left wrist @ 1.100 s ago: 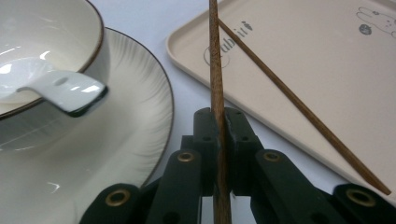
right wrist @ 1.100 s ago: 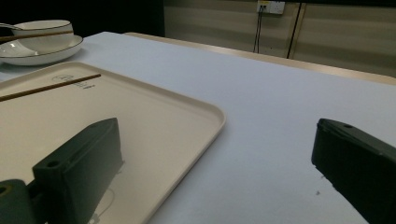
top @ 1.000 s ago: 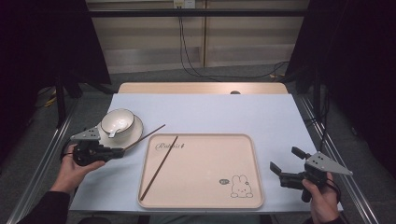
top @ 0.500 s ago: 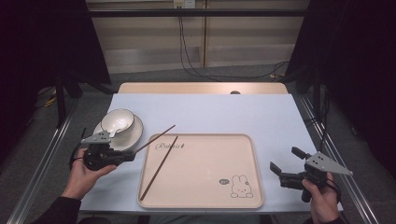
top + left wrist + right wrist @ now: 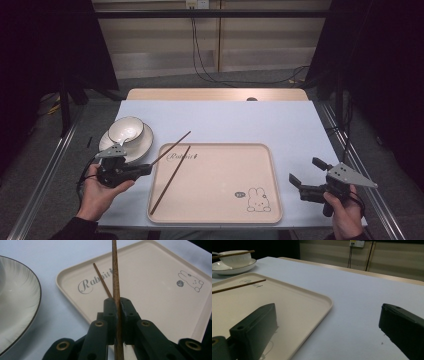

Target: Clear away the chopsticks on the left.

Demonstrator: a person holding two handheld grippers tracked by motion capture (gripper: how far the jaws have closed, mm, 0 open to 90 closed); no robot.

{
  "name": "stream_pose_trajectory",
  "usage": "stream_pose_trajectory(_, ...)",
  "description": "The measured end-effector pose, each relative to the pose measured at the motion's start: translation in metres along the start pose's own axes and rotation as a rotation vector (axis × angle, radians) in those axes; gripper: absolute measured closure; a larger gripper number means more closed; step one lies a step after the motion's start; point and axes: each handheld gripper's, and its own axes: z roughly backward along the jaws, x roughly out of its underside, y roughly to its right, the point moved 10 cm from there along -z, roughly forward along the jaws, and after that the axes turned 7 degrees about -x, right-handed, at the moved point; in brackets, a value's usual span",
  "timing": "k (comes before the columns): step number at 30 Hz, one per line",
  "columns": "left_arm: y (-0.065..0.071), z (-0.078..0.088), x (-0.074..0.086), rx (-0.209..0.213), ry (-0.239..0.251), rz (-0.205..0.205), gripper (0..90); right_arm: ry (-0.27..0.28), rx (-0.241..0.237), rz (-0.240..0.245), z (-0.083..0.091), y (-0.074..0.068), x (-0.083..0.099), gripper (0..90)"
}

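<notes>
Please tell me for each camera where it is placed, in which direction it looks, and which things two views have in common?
High view: above the table's near side, looking forward and down; both forearms and hands show.
Left gripper view: on the left hand-held gripper, looking along shut jaws clamping a brown wooden chopstick.
Right gripper view: on the right hand-held gripper, looking low across the table; jaws open.
Shared: the beige rectangular plastic tray.
</notes>
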Motion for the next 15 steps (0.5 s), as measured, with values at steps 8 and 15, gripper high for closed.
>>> stream_pose_trajectory(8, 0.018, -0.007, -0.004, 0.002, 0.015, 0.032, 84.5, 0.000, 0.004, 0.000, 0.000, 0.000, 0.000, 1.4)
stream_pose_trajectory(15, 0.029, -0.013, -0.004, 0.008, 0.014, 0.055, 84.4, 0.000, 0.002, 0.002, 0.000, 0.000, 0.000, 1.4)
